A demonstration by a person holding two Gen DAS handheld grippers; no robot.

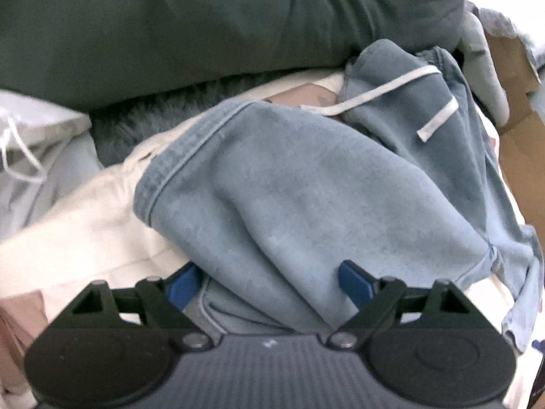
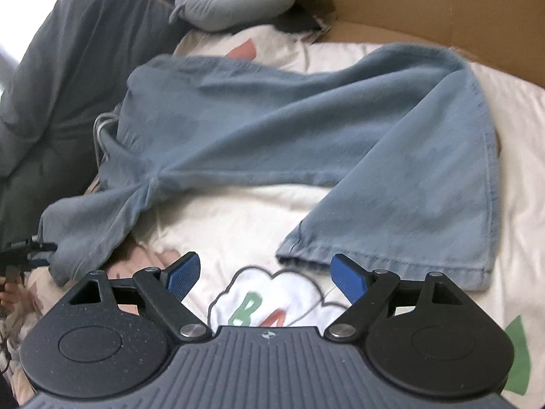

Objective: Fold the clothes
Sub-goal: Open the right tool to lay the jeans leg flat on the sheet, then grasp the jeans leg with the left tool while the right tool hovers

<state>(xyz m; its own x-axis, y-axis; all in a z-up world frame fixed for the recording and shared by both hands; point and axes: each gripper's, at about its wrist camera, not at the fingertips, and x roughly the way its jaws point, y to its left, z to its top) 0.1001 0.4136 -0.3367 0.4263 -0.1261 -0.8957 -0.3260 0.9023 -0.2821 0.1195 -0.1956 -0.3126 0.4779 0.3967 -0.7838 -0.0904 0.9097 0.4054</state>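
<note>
A pair of light blue sweatpants [image 2: 259, 129] is spread crumpled across a cream printed bedsheet [image 2: 238, 218], its waistband and white drawstring [image 1: 385, 90] seen only in the left wrist view and its hemmed leg cuff [image 2: 381, 262] only in the right. The left gripper [image 1: 270, 284] is tilted steeply down with its jaws held wide apart around a bunched fold of the fabric, though whether the blue pads press on it cannot be told. The right gripper [image 2: 264, 274] is angled down over the sheet, jaws spread and empty, with the cuff just beyond its right finger; a brown cardboard box [image 2: 425, 3] and a dark grey blanket [image 2: 68, 68] are seen beyond.
</note>
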